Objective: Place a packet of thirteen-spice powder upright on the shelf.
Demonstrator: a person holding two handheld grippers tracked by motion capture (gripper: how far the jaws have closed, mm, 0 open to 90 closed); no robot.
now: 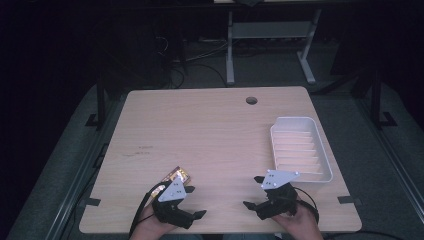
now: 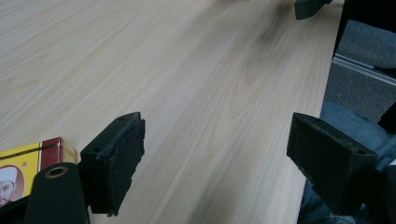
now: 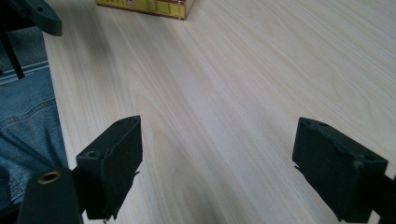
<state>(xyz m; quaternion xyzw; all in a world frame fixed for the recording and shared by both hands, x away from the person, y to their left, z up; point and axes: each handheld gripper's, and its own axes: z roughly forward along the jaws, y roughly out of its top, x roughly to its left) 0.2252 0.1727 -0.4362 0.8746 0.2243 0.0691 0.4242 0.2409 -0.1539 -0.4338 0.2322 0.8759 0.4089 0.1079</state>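
Observation:
A small yellow and red box lies flat near the table's front left, beside my left gripper. That gripper rests low over the front edge with its jaws wide apart and nothing between them. In the left gripper view the box sits just outside the left jaw, and bare wood lies between the jaws of the left gripper. My right gripper stands open at the front right, facing the left one. In its own view the right gripper is open over bare wood, with the box far ahead.
A white ribbed tray stands at the table's right side, just behind the right gripper. A round cable hole is near the far edge. The person's jeans show past the table's front edge. The tabletop is light wood.

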